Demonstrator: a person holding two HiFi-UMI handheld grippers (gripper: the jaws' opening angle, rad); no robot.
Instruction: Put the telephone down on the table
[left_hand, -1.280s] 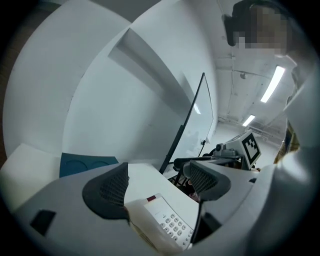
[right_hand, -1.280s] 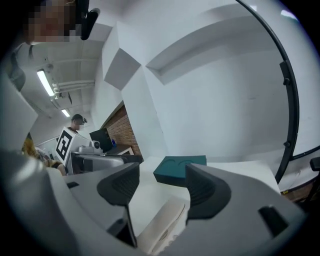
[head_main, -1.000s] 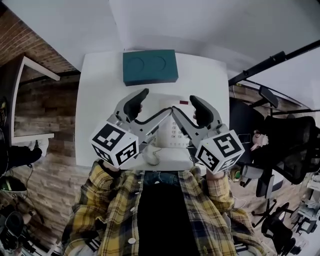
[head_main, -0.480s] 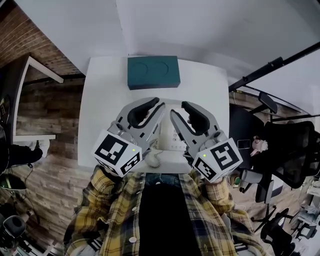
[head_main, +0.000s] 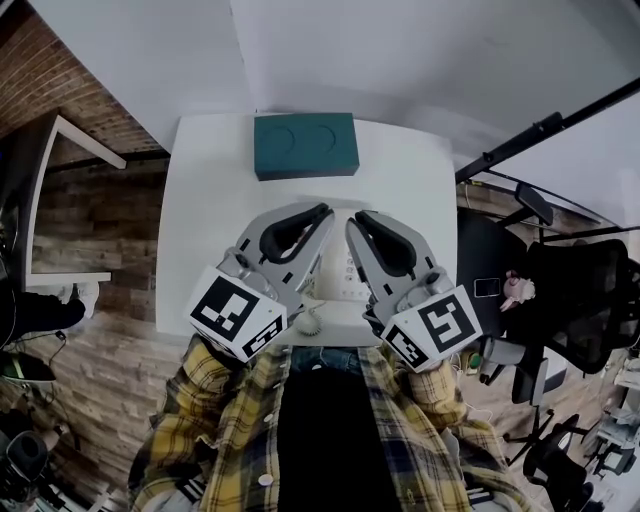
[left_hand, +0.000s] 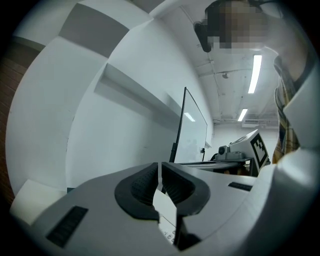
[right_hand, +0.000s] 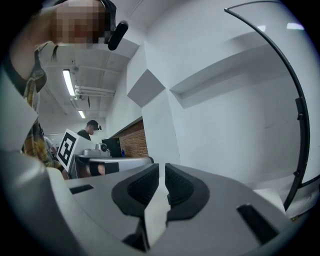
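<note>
The white telephone (head_main: 342, 272) lies on the white table (head_main: 205, 190) near its front edge, with its coiled cord (head_main: 308, 320) at the front left. My left gripper (head_main: 322, 212) hovers over the phone's left side, jaws shut and empty. My right gripper (head_main: 358, 218) hovers over its right side; its jaws are closing to a narrow slit with nothing between them. The two tips lean toward each other above the phone. In the left gripper view the gripper (left_hand: 160, 172) shows the phone's keypad (left_hand: 169, 231) below its jaws. The right gripper (right_hand: 161, 175) holds nothing.
A teal box (head_main: 305, 145) lies at the back of the table. Black office chairs (head_main: 560, 290) stand to the right, and a dark desk (head_main: 45, 200) on wooden flooring to the left. A white wall rises behind the table.
Both grippers' jaws have gone from wide open to closed. Both grippers drew a little nearer each other above the telephone, which has stayed on the table.
</note>
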